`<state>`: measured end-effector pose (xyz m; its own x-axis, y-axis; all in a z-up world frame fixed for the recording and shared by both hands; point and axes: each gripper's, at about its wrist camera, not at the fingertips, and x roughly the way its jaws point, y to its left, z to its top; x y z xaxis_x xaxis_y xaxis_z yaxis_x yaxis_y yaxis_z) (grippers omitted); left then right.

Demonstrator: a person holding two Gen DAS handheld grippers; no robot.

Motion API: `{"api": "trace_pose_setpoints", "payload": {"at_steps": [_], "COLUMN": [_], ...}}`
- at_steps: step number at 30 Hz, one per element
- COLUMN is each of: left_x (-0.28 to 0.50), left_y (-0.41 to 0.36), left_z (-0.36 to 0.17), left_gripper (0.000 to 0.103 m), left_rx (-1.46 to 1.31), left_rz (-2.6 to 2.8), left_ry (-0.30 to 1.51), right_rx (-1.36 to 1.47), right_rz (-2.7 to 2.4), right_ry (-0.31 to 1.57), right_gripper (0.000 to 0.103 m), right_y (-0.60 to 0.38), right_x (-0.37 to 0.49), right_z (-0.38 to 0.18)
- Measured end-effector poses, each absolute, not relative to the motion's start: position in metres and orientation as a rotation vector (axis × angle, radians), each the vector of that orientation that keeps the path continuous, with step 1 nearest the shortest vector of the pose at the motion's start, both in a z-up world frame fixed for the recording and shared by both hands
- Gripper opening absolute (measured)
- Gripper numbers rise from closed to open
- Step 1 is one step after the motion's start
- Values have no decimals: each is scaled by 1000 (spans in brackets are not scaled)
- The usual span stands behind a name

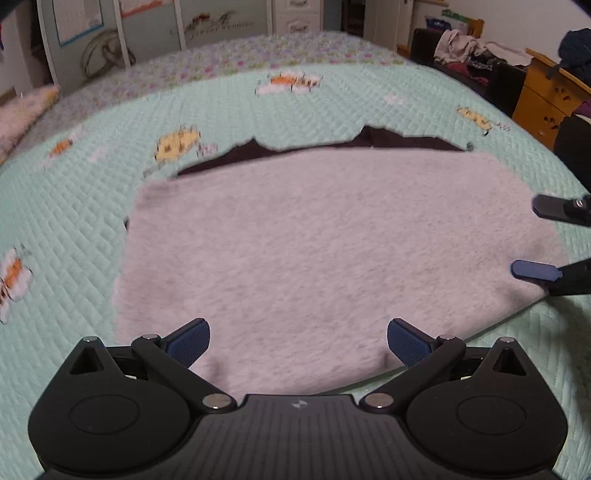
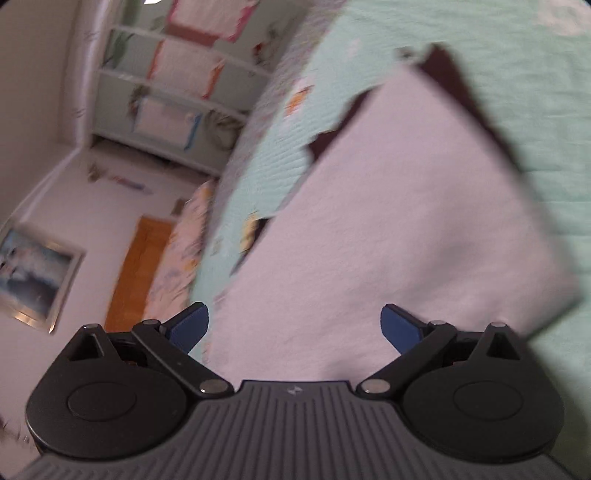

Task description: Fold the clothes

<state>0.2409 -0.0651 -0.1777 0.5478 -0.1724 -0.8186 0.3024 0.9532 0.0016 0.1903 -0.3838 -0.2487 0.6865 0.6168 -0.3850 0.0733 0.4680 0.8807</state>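
Little writing can be read. A small pale emblem sits on the ribbed body of each tool, too small to make out. In the left wrist view, faint lettering runs across a wardrobe door [image 1: 207, 26] at the far wall, too blurred to read with any certainty.

The left tool [image 1: 298, 341] is level and points across the bed [image 1: 55, 221], its blue pads spread wide with nothing between them. It sits at the near edge of the garment [image 1: 314, 251], low over it; whether it touches the fabric cannot be told.

The right tool [image 2: 294, 326] is rolled hard to one side, so the room stands tilted in its view, which is smeared by motion. Its jaws are also wide apart and empty. In the left wrist view its two fingertips [image 1: 535, 271] come in from the right, apart from each other, over the garment's right edge.

The garment lies flat on the mint quilted bed cover, a pale grey fleecy face upward in a roughly rectangular shape. A dark layer [image 1: 399, 142] of it shows along the far edge, with two small peaks.

A wooden dresser [image 1: 543, 99] stands beyond the bed at right, with heaped clothes [image 1: 469, 51] near it.
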Motion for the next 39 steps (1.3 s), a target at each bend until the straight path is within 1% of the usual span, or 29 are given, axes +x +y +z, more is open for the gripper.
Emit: {"api": "trace_pose_setpoints", "payload": {"at_steps": [3,8,10,13,17,18,20,21,22,23,31,36,39], "left_x": [248,256,257,258,258,259,259,259,259,258,250,248,253], "left_y": [-63,-51,-47,-48,-49,-49,-48,-47,-47,-46,-43,-50,-49], "left_z": [-195,-215,-216,-215,-213,-213,-211,-210,-209,-207,-190,-181,-187], "left_gripper": [102,103,103,103,103,103,103,102,102,102,102,102,102], "left_rx": [154,105,95,107,114,114,114,114,115,116,127,143,115], "left_rz": [-248,-233,-232,-234,-231,-231,-226,-221,-216,-211,-175,-177,-180], "left_ry": [989,1019,1013,1007,1001,1001,997,995,993,992,966,944,986], "right_rx": [1077,1016,1010,1013,952,926,874,848,811,774,763,790,773], "right_rz": [400,422,425,419,379,362,330,314,300,286,364,415,400], "right_ry": [752,778,787,790,790,789,787,786,775,764,737,768,804], "right_gripper": [90,86,79,77,78,78,85,95,99,99,100,100,101], "right_y": [-392,-390,-392,-398,-396,-394,-392,-390,-388,-386,-364,-349,-347], "right_x": [186,187,186,186,184,183,182,182,181,180,184,193,200], "right_z": [-254,-251,-252,-254,-244,-241,-234,-230,-225,-219,-203,-211,-223]}}
